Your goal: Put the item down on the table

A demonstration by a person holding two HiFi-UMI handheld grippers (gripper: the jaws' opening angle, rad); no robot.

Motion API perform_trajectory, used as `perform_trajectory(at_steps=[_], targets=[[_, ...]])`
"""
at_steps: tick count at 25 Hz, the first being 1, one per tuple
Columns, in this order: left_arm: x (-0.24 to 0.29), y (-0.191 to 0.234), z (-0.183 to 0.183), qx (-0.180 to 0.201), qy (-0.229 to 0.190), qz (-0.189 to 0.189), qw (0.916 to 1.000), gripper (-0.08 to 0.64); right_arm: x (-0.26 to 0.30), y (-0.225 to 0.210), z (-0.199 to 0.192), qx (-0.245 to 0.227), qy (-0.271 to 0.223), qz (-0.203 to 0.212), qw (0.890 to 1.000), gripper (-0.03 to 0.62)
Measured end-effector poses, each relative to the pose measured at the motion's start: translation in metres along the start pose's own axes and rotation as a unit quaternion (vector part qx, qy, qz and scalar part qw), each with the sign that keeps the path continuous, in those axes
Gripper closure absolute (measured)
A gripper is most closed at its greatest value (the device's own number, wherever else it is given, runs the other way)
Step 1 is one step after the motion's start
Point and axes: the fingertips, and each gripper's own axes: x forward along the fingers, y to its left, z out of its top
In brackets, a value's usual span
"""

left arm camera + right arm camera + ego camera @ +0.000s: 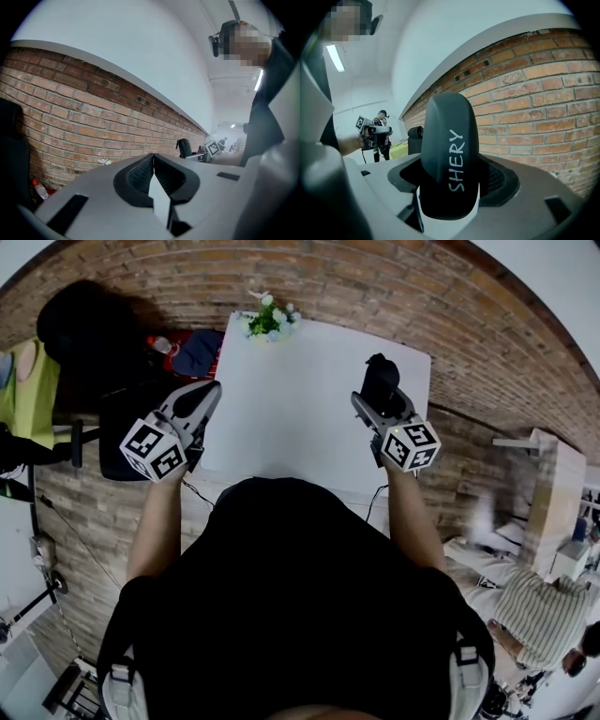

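Two grippers in view, one per hand, both out over a white table [281, 418]. The right gripper [452, 174] is clamped on the item [450, 140], a dark, rounded oblong case with "SHERY" in white letters down its face. The case stands upright, its lower end sunk between the widely parted jaws, pads against both its sides, and its top rising well above them. In the head view the item sits over the table's far right part, near the right edge. Cannot tell from any view whether its bottom touches the tabletop. The left gripper [153, 161] is clenched on nothing: its jaws meet in a closed seam with no object between them. In the head view it hangs at the table's left edge, pointing toward the far side, well apart from the right gripper. A small bunch of flowers [270, 320] sits at the table's far left corner, apart from both grippers. A brick wall [543, 93] runs behind the table and shows in both gripper views. The right gripper view also catches a person standing far off by the wall.
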Motion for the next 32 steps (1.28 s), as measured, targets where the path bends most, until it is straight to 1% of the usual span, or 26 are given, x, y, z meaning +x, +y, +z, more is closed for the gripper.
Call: perform_trajectory(at_steps=[6,11,14,25,32], targets=[[-0.008,0.007,-0.009,-0.009,0.004,0.008,0.9999,0.546,0.015,-0.002,-0.025,0.005,0.030,0.006,1.000,0.253],[-0.010,0.010,-0.017,-0.006,0.008,0.006,0.9999,0.546,0.025,-0.002,-0.043,0.009,0.049,0.008,0.999,0.253],[-0.010,0.010,-0.018,-0.012,0.008,0.008,0.9999,0.546,0.029,-0.004,-0.050,0.003,0.060,0.010,0.998,0.253],[-0.008,0.015,-0.020,-0.013,0.010,0.011,0.9998,0.546,0.045,-0.007,-0.085,-0.013,0.106,0.015,0.994,0.253],[-0.006,0.014,-0.022,-0.014,0.011,0.014,0.9997,0.546,0.051,-0.010,-0.098,-0.020,0.121,0.020,0.992,0.253]])
